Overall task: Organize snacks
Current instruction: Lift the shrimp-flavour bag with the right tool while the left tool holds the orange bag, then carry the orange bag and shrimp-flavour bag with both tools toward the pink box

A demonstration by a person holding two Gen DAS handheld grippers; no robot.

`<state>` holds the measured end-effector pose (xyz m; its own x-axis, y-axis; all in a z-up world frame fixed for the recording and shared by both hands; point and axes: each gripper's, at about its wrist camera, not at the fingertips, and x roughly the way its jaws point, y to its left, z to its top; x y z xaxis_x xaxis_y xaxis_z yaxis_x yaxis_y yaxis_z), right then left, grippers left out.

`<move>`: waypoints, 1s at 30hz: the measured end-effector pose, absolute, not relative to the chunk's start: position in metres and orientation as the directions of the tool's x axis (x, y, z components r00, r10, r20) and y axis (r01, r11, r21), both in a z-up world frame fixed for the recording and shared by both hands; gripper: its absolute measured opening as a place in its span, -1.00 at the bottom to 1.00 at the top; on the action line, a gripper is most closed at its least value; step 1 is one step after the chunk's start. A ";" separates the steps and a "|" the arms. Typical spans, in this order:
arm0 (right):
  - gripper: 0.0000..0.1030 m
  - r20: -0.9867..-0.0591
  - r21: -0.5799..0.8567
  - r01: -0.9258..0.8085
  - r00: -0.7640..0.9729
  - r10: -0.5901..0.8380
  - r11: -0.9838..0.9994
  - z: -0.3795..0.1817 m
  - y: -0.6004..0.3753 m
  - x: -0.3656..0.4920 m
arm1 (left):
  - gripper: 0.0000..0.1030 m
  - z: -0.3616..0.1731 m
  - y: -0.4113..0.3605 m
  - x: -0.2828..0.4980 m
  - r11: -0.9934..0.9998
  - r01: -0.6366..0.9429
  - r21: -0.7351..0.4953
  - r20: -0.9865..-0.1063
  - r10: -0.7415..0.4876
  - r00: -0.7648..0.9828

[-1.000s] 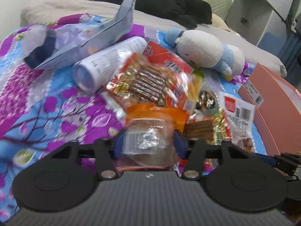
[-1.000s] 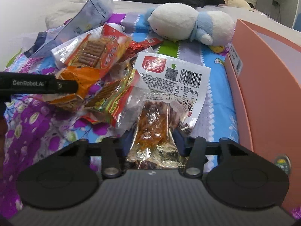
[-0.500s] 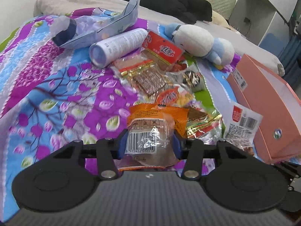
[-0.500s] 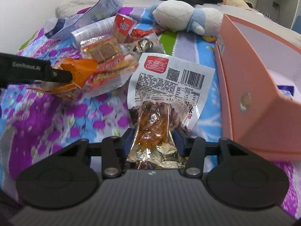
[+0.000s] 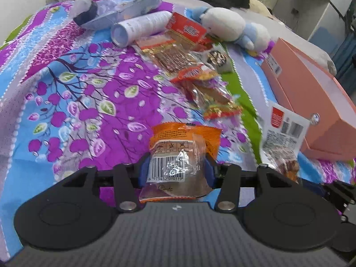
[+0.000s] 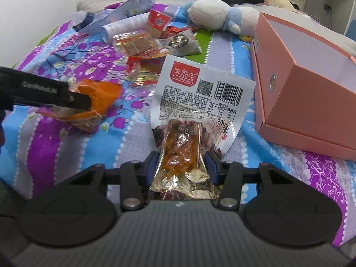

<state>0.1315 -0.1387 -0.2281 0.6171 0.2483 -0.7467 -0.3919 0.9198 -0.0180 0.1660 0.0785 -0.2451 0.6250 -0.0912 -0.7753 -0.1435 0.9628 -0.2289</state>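
Now that both packets have come up and back from the heap of snacks (image 5: 195,66) on the bed (image 5: 66,102), I've two items clear for the pink box (image 6: 311,93). My left gripper (image 5: 175,171) fingers clamp the orange packet (image 5: 180,153); the right gripper (image 6: 181,169) fingers clamp the white-labelled packet (image 6: 200,102). Each packet's long axis runs straight ahead, away from me.

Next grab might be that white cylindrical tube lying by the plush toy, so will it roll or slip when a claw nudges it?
The white cylindrical tube lies on its side, so a sideways nudge would probably roll it, though the soft patterned bedspread may damp that. Its surface looks smooth, likely slippery. It looks rigid, not floppy.
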 end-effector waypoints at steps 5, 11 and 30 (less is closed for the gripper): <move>0.38 -0.747 0.039 -0.381 0.603 0.280 0.924 -0.235 -0.146 0.133 | 0.26 -0.247 0.072 0.166 0.967 -0.116 -0.226 -0.788 -0.111 0.606; 0.58 -0.700 0.142 -0.380 0.614 0.364 0.914 -0.236 -0.153 0.128 | 0.55 -0.248 0.074 0.161 0.970 -0.125 -0.208 -0.799 -0.095 0.594; 1.00 -0.695 0.077 -0.294 0.670 0.262 0.953 -0.265 -0.156 0.143 | 0.65 -0.261 0.082 0.155 0.949 -0.157 -0.274 -0.783 -0.125 0.610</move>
<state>0.1434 -0.1559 -0.2653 0.6699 0.2622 -0.6946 -0.2935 0.9529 0.0765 0.1546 0.0818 -0.2614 0.6096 -0.1255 -0.7827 -0.1571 0.9487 -0.2745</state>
